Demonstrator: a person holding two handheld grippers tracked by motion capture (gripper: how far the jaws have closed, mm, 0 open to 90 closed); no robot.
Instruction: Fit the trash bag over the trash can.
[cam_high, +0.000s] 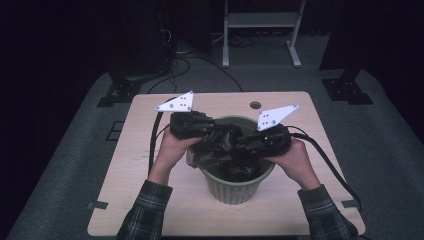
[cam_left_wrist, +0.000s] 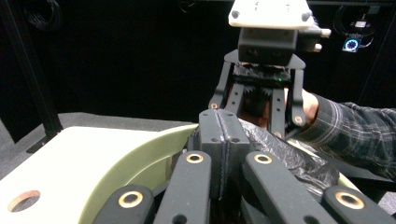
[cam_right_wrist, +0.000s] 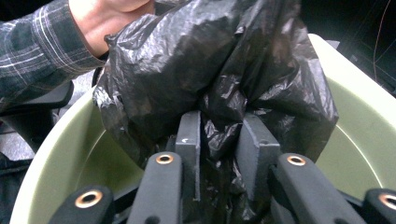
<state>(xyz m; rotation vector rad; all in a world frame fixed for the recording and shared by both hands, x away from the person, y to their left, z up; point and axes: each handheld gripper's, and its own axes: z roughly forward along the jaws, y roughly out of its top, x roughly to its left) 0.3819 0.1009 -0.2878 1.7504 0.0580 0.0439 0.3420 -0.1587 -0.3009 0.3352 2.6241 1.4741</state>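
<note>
Nearest us, our sleeves (cam_high: 145, 212) come in over the surface (cam_high: 150, 200). Beyond them stands the green bin (cam_high: 235, 187), near the middle, with a crumpled black bag (cam_high: 225, 150) bunched in its mouth. Our left gripper (cam_left_wrist: 223, 140) has its jaws pressed together; whether film is caught between them we cannot tell. Our right gripper (cam_right_wrist: 219, 140) stands partly closed, a fold of bag pinched between its jaws. The grippers face each other across the rim. We judge the thin plastic could tear if we pull apart hard, or slip free; the light bin might tip.
</note>
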